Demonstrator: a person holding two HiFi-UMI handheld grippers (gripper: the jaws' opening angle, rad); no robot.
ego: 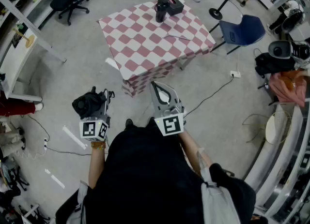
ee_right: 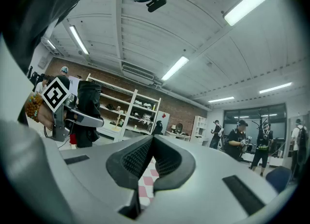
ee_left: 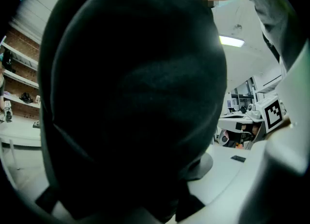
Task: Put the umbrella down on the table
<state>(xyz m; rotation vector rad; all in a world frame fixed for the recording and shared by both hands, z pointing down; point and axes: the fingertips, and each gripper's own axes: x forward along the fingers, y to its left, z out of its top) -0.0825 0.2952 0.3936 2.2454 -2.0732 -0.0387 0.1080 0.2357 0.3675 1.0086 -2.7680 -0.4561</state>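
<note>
A folded black umbrella (ego: 86, 104) is gripped in my left gripper (ego: 103, 103), held level over the floor on the near side of the table. In the left gripper view the dark umbrella (ee_left: 131, 97) fills nearly everything and hides the jaws. The table (ego: 145, 49), covered in a pink-and-white checked cloth, stands ahead. My right gripper (ego: 161, 92) is shut and empty, its tip pointing at the table's near edge. The right gripper view shows its pads (ee_right: 138, 157) touching, the umbrella (ee_right: 87, 114) off to the left, and a sliver of checked cloth (ee_right: 147, 179) below.
On the table's far end sit a black box (ego: 170, 3) and a dark cup-like object (ego: 161, 11). A blue chair (ego: 243, 30) stands to the right of the table. Cables (ego: 213, 95) trail on the grey floor. People stand at the back right (ee_right: 240, 138).
</note>
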